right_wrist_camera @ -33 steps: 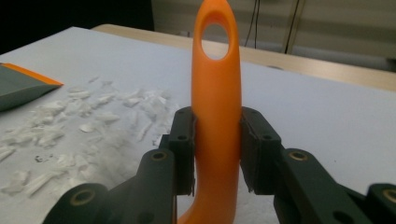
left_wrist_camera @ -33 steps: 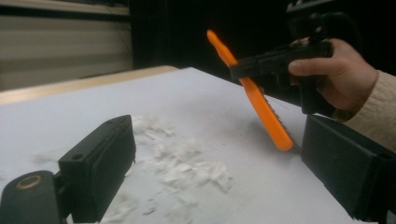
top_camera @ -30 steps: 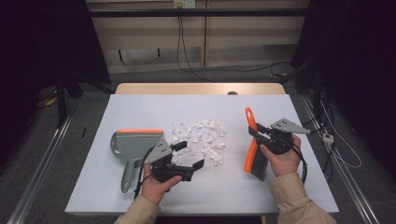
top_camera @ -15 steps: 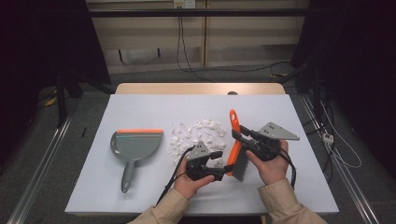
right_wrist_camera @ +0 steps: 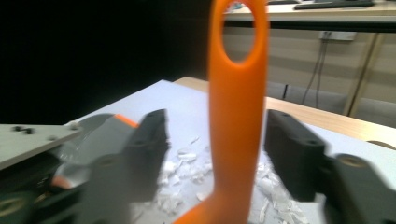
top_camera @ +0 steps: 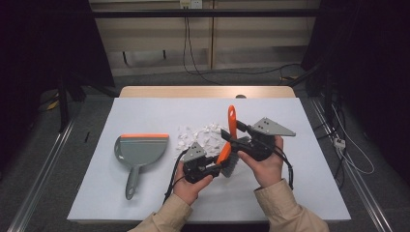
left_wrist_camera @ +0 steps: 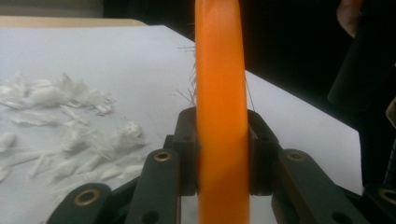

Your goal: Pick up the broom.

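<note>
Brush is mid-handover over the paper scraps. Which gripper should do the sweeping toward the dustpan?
Left, probably. The left gripper is clamped on the brush handle, while the right gripper jaws have just opened and stand clear of it. The right is free to fetch the dustpan.

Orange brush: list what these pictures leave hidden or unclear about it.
- Bristles: high view, mostly covered by both hands and claws.
- Handle's lower end: left gripper view, orange brush cut off by the bottom edge.
- Right claw: right gripper view, pads blurred, apart from the handle.
- Paper scraps: too small to count.
</note>
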Demonstrator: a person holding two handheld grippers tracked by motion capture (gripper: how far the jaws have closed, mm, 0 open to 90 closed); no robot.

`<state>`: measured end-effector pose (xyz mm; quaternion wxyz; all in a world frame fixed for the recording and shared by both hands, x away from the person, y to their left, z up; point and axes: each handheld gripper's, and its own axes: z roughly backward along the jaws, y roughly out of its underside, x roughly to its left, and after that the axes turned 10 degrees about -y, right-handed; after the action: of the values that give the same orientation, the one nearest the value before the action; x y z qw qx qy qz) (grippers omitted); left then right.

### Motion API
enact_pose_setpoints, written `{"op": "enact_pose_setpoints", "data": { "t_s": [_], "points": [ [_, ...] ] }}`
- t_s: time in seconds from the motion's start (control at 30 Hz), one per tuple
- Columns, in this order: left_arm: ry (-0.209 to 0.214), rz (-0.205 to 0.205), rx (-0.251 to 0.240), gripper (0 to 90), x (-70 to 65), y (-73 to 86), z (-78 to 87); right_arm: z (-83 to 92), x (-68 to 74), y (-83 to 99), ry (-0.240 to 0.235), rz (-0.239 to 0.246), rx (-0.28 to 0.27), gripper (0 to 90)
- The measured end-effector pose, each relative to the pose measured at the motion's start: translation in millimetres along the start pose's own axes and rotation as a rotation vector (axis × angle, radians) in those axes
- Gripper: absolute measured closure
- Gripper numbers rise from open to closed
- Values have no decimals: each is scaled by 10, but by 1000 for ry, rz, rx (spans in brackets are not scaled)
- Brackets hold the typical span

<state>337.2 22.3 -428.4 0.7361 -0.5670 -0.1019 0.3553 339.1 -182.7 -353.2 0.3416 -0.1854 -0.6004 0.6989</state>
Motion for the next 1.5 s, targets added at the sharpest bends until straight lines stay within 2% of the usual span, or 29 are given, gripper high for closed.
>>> {"op": "enact_pose_setpoints", "data": {
  "t_s": [0.07, 0.1, 0.13, 0.2, 0.3, 0.37, 0.43, 0.47, 0.5, 0.53, 0.6, 0.63, 0.7, 0.73, 0.83, 0.93, 1.03, 1.07, 1.1, 1.17, 1.2, 1.23, 1.3, 1.33, 1.37, 1.43, 1.5],
  "points": [
    [-27, 7, -29, 708, 17, -41, 38, -25, 35, 25, 29, -17, -9, 306],
    [-44, 9, -41, 708, 27, -57, 48, -28, 64, 50, 58, -24, -6, 295],
    [-77, -2, -51, 708, 43, -77, 63, -27, 78, 69, 70, -28, -8, 289],
    [-121, 5, -75, 708, 77, -104, 88, -32, 91, 120, 92, -79, -24, 276],
    [-172, -29, -95, 708, 79, -131, 104, -95, 78, 166, 72, -137, -2, 287],
    [-190, -44, -107, 708, 40, -137, 87, -165, 82, 182, 47, -193, 7, 351],
    [-212, -69, -111, 703, 5, -136, 74, -248, 102, 190, 56, -209, 19, 294],
    [-216, -74, -116, 699, -5, -136, 73, -286, 107, 191, 65, -226, 25, 293],
    [-225, -83, -124, 695, -15, -137, 76, -313, 101, 198, 77, -247, 33, 316],
    [-227, -96, -124, 686, -22, -143, 78, -365, 84, 214, 85, -302, 35, 357],
    [-240, -115, -125, 685, -35, -151, 86, -384, 74, 217, 87, -316, 34, 368],
    [-249, -134, -126, 681, -42, -153, 87, -401, 66, 214, 80, -353, 22, 392],
    [-273, -188, -128, 666, -69, -160, 95, -421, 60, 195, 73, -379, 22, 426],
    [-283, -201, -131, 662, -83, -165, 96, -432, 59, 181, 69, -397, 27, 439],
    [-296, -209, -137, 653, -91, -179, 102, -468, 56, 122, 61, -429, 44, 491],
    [-311, -206, -145, 602, -91, -187, 101, -481, 45, 75, 25, -480, 56, 601],
    [-293, -188, -141, 528, -78, -208, 89, -483, 43, 34, -1, -484, 44, 691],
    [-266, -176, -146, 533, -77, -216, 104, -475, 40, 21, -3, -439, 52, 692],
    [-255, -179, -157, 546, -82, -221, 124, -468, 33, 11, 8, -422, 57, 692],
    [-248, -183, -165, 472, -57, -237, 162, -451, -5, 8, 8, -412, 55, 693],
    [-238, -160, -156, 437, -27, -243, 188, -436, -32, 5, 15, -385, 53, 693],
    [-236, -159, -155, 426, -7, -248, 208, -404, -69, -1, 40, -360, 58, 693],
    [-224, -164, -162, 369, 37, -265, 266, -346, -138, -9, 45, -359, 56, 692],
    [-225, -149, -167, 345, 60, -275, 289, -312, -178, -15, 48, -362, 60, 692],
    [-203, -153, -156, 331, 97, -286, 310, -273, -230, -19, 58, -356, 75, 692],
    [-199, -137, -151, 287, 161, -300, 343, -220, -300, -21, 61, -355, 100, 692],
    [-187, -123, -147, 254, 237, -311, 379, -163, -370, -29, 85, -346, 134, 692]
  ]
}}
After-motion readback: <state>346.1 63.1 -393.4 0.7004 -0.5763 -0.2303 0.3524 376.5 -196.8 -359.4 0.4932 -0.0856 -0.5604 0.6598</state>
